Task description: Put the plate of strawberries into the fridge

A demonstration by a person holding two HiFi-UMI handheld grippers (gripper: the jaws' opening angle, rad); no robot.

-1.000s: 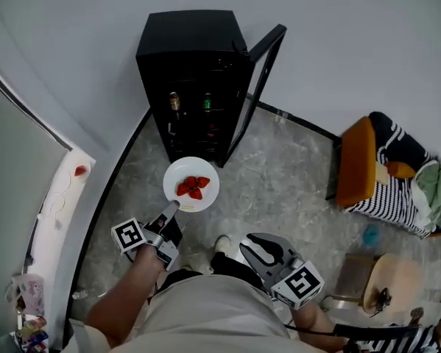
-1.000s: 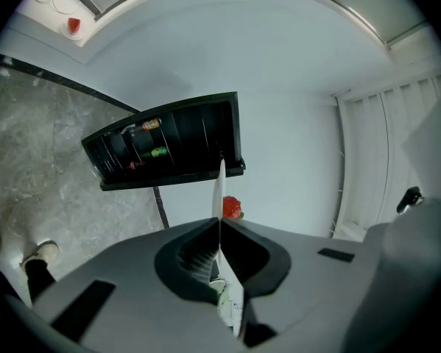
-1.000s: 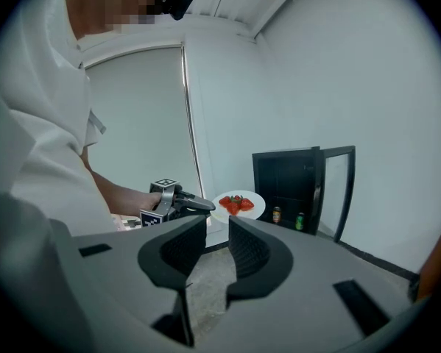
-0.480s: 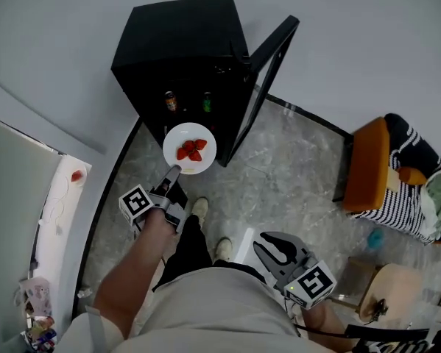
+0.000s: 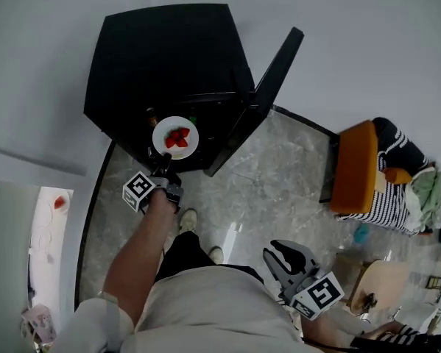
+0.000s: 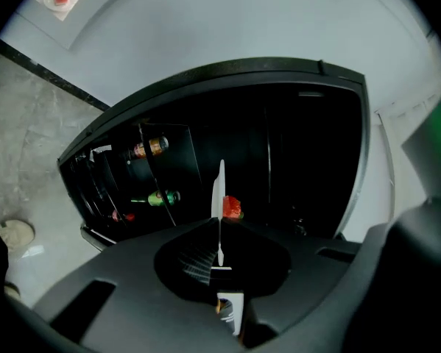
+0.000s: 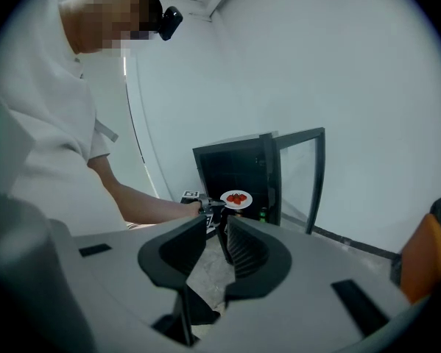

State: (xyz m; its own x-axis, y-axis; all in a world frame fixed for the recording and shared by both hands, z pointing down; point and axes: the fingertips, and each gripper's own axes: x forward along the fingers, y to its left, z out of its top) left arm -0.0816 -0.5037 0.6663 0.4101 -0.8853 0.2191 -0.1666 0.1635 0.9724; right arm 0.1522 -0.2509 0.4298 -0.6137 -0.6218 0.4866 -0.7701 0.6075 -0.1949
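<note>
A white plate [image 5: 175, 137] with a few red strawberries [image 5: 177, 138] is held level at the open front of the black fridge [image 5: 165, 65]. My left gripper [image 5: 162, 169] is shut on the plate's near rim. In the left gripper view the plate [image 6: 220, 194] shows edge-on between the jaws, with a strawberry [image 6: 232, 207] beside it and the dark fridge interior [image 6: 294, 160] behind. My right gripper [image 5: 285, 258] hangs low by the person's right hip, its jaws a little apart and holding nothing. The right gripper view shows the plate [image 7: 236, 198] from afar in front of the fridge [image 7: 231, 166].
The fridge door [image 5: 260, 98] stands open to the right. Bottles [image 6: 148, 148] lie on door-side shelves at the fridge's left. An orange chair [image 5: 355, 165] with striped cloth [image 5: 406, 186] and a round wooden stool [image 5: 378, 285] stand at the right. A white counter [image 5: 49, 230] runs along the left.
The person has stepped toward the fridge. The left gripper has carried the plate forward and up to the fridge opening. The right gripper has stayed low at the side.
</note>
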